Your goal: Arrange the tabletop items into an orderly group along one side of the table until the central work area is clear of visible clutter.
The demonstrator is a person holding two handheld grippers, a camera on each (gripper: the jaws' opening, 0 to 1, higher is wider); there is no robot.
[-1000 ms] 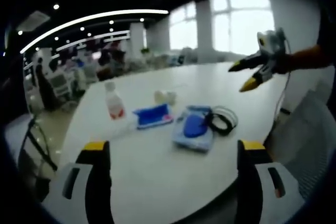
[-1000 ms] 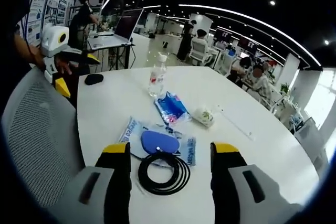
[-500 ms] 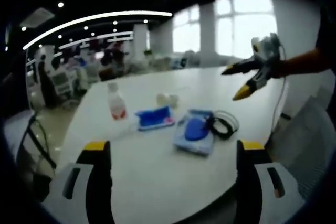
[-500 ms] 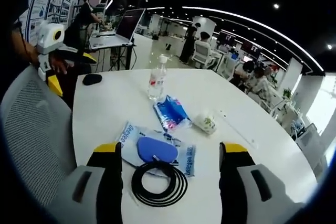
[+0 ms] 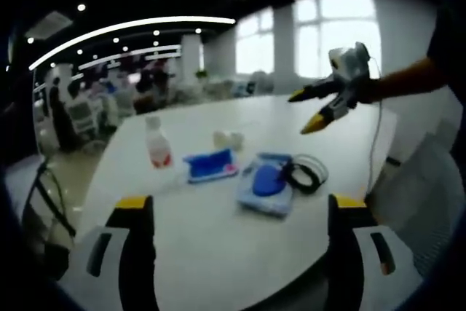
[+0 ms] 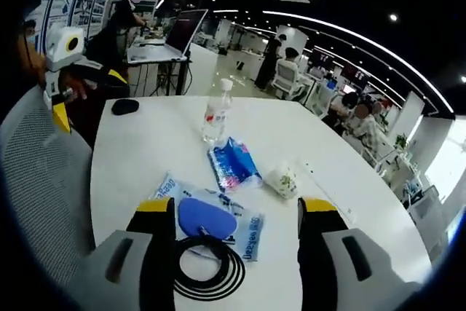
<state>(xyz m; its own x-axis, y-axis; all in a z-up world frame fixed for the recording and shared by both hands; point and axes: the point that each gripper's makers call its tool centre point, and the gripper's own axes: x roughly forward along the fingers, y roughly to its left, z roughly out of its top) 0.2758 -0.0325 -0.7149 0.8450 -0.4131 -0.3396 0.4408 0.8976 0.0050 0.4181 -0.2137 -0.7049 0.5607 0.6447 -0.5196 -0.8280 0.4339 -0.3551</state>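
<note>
Right gripper (image 5: pixel 304 111) shifted leftward, black cable (image 6: pixel 206 273) partly hidden

Pale grey left gripper (image 5: pixel 237 213) and right gripper (image 6: pixel 234 213), black jaws tipped yellow, each jaw housing bearing a dark slot.

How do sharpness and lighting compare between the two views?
Left gripper view: soft and hazy, bright windows wash out the far edge of the table. Right gripper view: sharper, print on the blue packet shows; ceiling light strips bend with the fisheye.
</note>
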